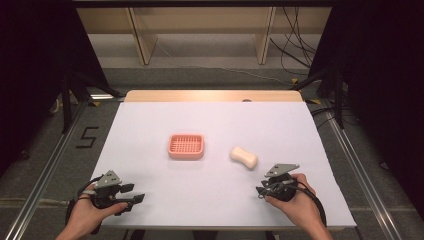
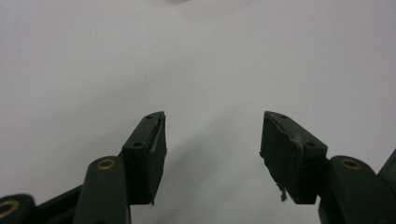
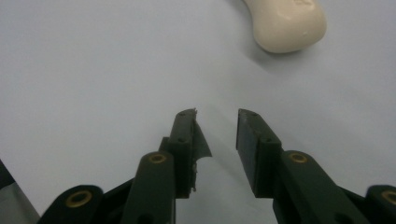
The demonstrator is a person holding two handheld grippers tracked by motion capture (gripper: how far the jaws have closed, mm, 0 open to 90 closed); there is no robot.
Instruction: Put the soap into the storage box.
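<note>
A cream, peanut-shaped soap bar [image 1: 243, 157] lies on the white table cover, right of centre. To its left sits a pink soap dish [image 1: 186, 146] with a slotted floor, nothing in it. My right gripper [image 1: 260, 191] rests near the front right, just short of the soap. In the right gripper view its jaws [image 3: 217, 112] stand a little apart with nothing between them, and the soap [image 3: 285, 23] lies ahead to the right. My left gripper [image 1: 135, 193] lies at the front left, pointing right. Its jaws [image 2: 212, 114] are wide apart over bare cover.
The white cover [image 1: 210, 115] spans the table, with a wooden strip [image 1: 210, 96] bare at the far edge. Beyond it stand wooden shelf legs [image 1: 142, 40] and loose cables [image 1: 295, 45] on the floor. Metal rails run along both sides.
</note>
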